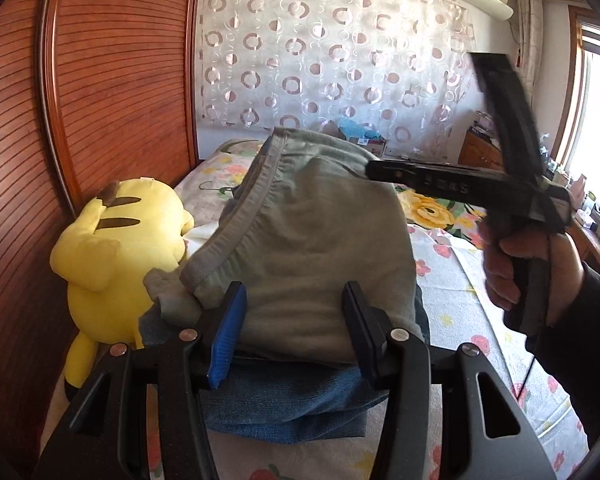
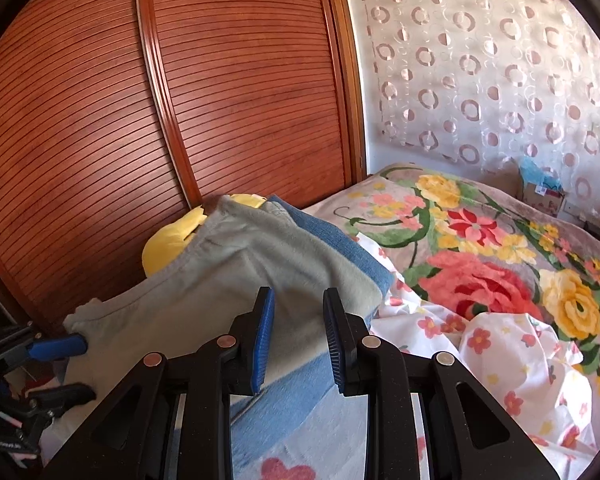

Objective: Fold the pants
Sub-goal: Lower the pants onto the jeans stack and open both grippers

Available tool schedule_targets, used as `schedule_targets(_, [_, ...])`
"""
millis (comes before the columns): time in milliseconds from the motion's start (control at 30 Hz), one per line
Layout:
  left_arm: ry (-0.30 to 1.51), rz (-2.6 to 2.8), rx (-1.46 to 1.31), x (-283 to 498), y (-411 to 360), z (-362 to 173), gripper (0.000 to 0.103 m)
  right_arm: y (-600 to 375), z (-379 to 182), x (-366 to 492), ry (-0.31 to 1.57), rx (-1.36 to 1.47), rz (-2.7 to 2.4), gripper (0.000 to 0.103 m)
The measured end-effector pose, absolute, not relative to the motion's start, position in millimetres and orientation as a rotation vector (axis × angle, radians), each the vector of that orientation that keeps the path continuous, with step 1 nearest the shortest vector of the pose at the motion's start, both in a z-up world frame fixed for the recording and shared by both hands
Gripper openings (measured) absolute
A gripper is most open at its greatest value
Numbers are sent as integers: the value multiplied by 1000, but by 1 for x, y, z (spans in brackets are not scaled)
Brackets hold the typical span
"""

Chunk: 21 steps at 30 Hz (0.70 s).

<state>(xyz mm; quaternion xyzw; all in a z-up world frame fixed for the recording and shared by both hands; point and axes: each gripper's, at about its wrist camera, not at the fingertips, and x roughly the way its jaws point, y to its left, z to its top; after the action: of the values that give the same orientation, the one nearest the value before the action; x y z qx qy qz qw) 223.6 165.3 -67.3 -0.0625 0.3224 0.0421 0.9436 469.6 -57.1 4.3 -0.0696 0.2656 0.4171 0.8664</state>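
Grey-green pants [image 1: 300,240] with an elastic waistband lie folded on top of folded blue jeans [image 1: 284,404] on the bed. My left gripper [image 1: 296,320] is open, its fingers either side of the near edge of the grey pants. My right gripper [image 2: 298,340] is open and empty, just over the near edge of the grey pants [image 2: 236,276]. It shows in the left wrist view [image 1: 374,170] with its tip at the far right side of the pants. The left gripper's fingers [image 2: 56,348] show at the left in the right wrist view, beside the pants' corner.
A yellow plush toy [image 1: 116,256] lies left of the pile against a brown slatted wardrobe [image 2: 180,100]. A floral blanket [image 2: 480,260] and white flowered sheet [image 2: 500,360] cover the bed to the right. A patterned curtain [image 1: 320,52] hangs behind.
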Motion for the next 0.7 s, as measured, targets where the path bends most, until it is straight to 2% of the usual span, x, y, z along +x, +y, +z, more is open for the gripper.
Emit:
schedule_targets(333, [618, 98, -88, 205, 162, -47, 53, -79, 20, 407, 510, -146, 861, 26])
schedule_targets(500, [592, 84, -96, 192, 163, -40, 75, -92, 24, 385, 503, -140, 840, 26])
schedule_targets(633, [585, 82, -85, 186, 161, -34, 79, -99, 25, 372, 500, -131, 825, 26])
schedule_targets(700, [584, 91, -77, 184, 160, -33, 87, -102, 26, 366, 497, -128, 819, 26])
